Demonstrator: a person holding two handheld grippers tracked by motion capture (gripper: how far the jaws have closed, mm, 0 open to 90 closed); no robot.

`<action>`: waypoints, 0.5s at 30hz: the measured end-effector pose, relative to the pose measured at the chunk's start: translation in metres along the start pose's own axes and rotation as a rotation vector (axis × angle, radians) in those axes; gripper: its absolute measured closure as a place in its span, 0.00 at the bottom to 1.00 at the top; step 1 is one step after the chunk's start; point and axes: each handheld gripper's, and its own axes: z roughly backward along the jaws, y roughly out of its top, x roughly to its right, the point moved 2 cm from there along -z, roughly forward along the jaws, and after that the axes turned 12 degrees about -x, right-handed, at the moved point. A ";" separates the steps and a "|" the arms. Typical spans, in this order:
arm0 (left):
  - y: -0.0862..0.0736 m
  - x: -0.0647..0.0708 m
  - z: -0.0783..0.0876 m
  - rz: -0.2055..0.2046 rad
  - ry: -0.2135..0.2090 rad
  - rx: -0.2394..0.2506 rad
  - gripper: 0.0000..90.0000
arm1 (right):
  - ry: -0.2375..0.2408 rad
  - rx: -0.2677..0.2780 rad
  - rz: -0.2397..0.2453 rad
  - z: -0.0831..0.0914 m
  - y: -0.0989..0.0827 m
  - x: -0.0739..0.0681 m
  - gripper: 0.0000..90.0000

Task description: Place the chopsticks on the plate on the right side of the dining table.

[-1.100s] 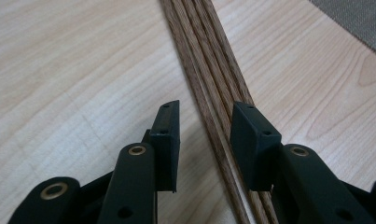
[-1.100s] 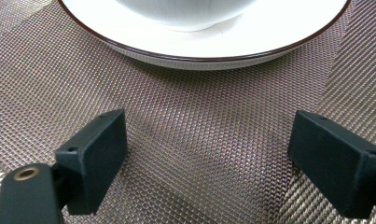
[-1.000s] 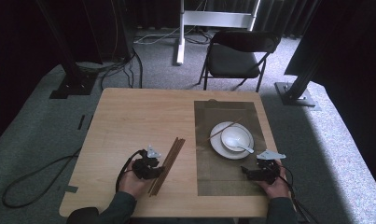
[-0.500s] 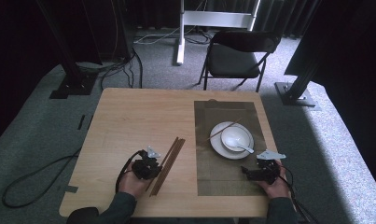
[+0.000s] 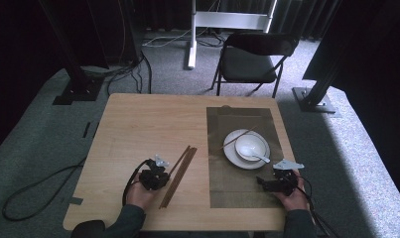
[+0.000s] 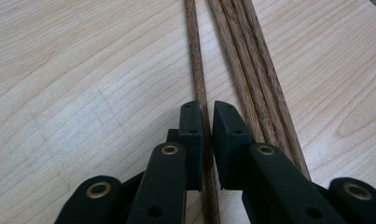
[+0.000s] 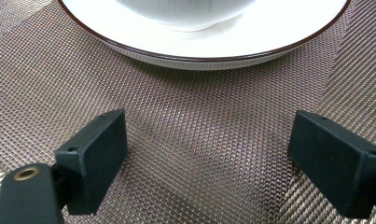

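My left gripper [image 6: 207, 122]: jaws just closing, now pinching one chopstick [image 6: 197, 70] lying on the table [image 5: 138, 124] (its three fellows [image 6: 251, 60] lie loose just beside). My right gripper [image 7: 209, 154]: spread over the woven mat [image 7: 199, 121]. Beyond, plate [image 7: 269, 42]; high view adds bowl [image 5: 251, 145] and spoon [image 5: 259, 157].

A light wooden bench [image 5: 138, 129] carries a brown woven placemat [image 5: 242, 188] on its right half. On the placemat sits a white plate [image 5: 232, 156] with a dark rim, a white bowl [image 5: 251, 147] on it and a white spoon [image 5: 259, 157] resting in the bowl. Beyond the bench stands a black folding chair [image 5: 252, 62] on grey carpet [image 5: 361, 163], and black cables [image 5: 24, 191] trail across the floor at the left.
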 end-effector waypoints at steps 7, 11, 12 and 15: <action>0.002 -0.003 -0.001 0.023 -0.002 0.010 0.94 | 0.000 0.000 0.000 0.000 0.000 0.000 0.13; 0.004 -0.004 -0.002 0.036 -0.001 0.017 0.94 | 0.000 0.000 0.000 0.000 0.000 0.000 0.13; 0.005 -0.005 -0.003 0.039 -0.001 0.019 0.94 | 0.000 0.000 0.000 0.000 0.000 0.000 0.13; 0.008 -0.007 -0.004 0.047 -0.014 0.021 0.94 | 0.000 0.000 0.000 0.000 0.000 0.000 0.13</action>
